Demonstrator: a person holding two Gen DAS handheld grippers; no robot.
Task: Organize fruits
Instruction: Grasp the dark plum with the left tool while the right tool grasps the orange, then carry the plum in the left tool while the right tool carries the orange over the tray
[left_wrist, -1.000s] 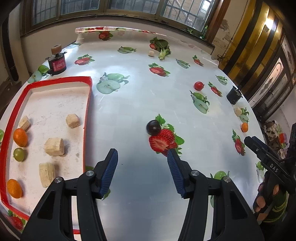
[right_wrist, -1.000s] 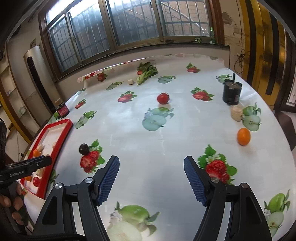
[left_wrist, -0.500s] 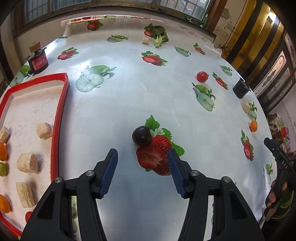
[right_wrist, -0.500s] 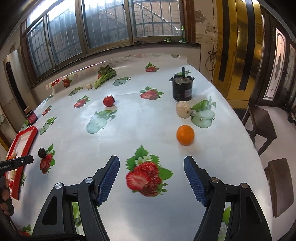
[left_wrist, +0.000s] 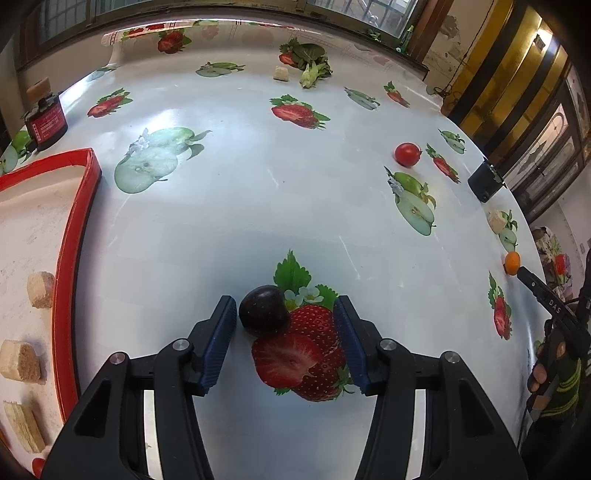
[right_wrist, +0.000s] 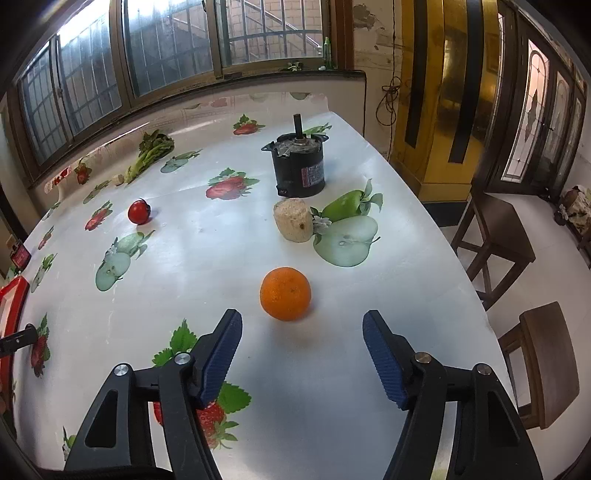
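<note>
Glossy oilcloth printed with strawberries and apples covers the table (left_wrist: 229, 229), and in the left wrist view we see the left gripper (left_wrist: 284, 332) tipped steeply down over it. A dark plum (left_wrist: 263, 309) sits between the blue pads, just beside the left one and well clear of the right, so the jaws are closing with the fruit between them but not yet pinched. We judge the tongs straddle it this way so both pads can meet it at its widest. The plum is nearly round — no long axis to speak of, and we cannot make out a stem. To the left lies the red tray (left_wrist: 70, 258), holding pale biscuit-like blocks (left_wrist: 20, 360); that is likely where the fruit belongs. Farther off a small tomato (left_wrist: 407, 154) rests alone, and at the right edge a gloved hand (left_wrist: 554, 363) carries the other tool.

In the right wrist view the right gripper (right_wrist: 303, 354) points down toward an orange (right_wrist: 285, 293), which lies ahead of the fingertips, not yet between them. Its jaws are closing too, standing moderately wide and empty — wider than the orange, we think, so it can slip in. The orange is round, its dimpled end roughly facing us. Behind it stand a pale block (right_wrist: 293, 219) and a black motor (right_wrist: 299, 166), upright, shaft up.
</note>
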